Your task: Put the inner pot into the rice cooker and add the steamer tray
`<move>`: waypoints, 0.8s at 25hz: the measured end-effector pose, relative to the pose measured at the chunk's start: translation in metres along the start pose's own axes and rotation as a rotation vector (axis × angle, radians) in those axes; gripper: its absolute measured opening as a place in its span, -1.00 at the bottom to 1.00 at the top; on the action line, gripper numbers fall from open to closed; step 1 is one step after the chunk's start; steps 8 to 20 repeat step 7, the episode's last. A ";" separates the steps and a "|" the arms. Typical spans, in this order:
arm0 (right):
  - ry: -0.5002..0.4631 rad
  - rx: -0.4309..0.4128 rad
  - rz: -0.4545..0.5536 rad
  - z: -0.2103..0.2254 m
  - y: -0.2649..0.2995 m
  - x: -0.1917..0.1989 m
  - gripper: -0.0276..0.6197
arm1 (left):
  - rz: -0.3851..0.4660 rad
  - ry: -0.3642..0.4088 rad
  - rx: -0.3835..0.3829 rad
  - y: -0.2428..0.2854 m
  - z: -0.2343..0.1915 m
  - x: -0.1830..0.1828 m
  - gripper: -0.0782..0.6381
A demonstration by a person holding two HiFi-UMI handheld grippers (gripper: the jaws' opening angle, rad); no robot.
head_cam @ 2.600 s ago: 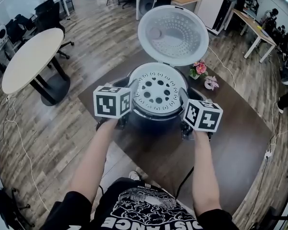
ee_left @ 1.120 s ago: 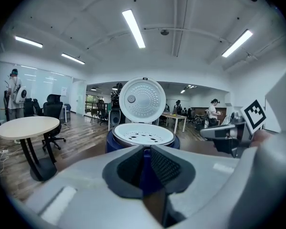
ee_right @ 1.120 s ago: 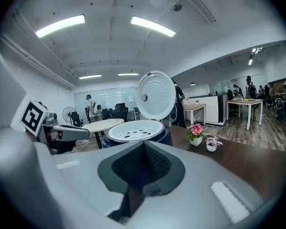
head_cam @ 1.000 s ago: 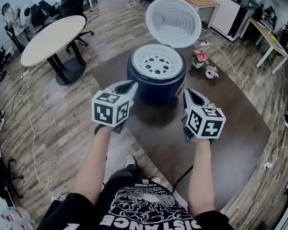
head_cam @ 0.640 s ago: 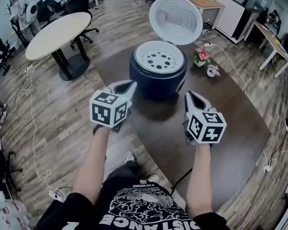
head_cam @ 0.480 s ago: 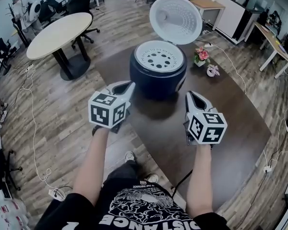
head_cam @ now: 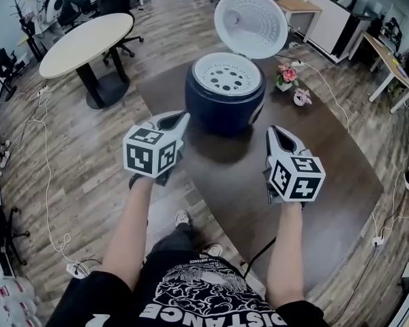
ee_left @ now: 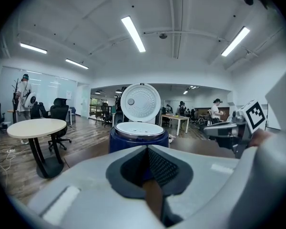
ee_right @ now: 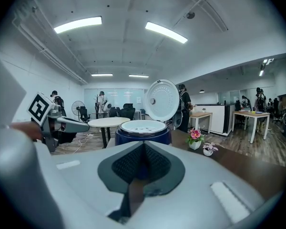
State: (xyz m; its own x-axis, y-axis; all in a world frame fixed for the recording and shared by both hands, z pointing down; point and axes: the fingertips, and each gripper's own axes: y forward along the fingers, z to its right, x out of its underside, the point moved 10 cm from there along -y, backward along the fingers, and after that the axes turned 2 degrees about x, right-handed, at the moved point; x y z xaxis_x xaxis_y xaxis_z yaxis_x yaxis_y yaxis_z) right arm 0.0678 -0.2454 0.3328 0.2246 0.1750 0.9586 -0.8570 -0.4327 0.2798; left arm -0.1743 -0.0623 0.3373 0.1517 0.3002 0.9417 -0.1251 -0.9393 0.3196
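Steamer tray (head_cam: pixel 227 73) tops rice cooker (head_cam: pixel 221 111) (lid (head_cam: pixel 251 23) up).

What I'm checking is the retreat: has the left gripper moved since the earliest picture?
Yes. The left gripper has drawn back toward the person, away from the rice cooker it flanked.

My left tongs (head_cam: pixel 184 117) and right tongs (head_cam: pixel 273 129) point at the blue rice cooker (head_cam: pixel 225 107) on the dark tabletop (head_cam: pixel 245 182). Both are closed, empty and clear of it. The perforated steamer tray (head_cam: pixel 227 72) sits in its mouth. The lid (head_cam: pixel 251 24) stands open behind.
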 end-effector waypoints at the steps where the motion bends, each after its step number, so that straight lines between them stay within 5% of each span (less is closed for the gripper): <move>1: -0.001 -0.001 0.002 -0.001 -0.001 0.000 -0.92 | -0.001 0.002 0.000 -0.001 0.000 0.000 -0.77; 20: 0.000 -0.004 0.003 -0.013 -0.006 0.007 -0.92 | -0.009 0.005 0.008 -0.010 0.000 0.010 -0.77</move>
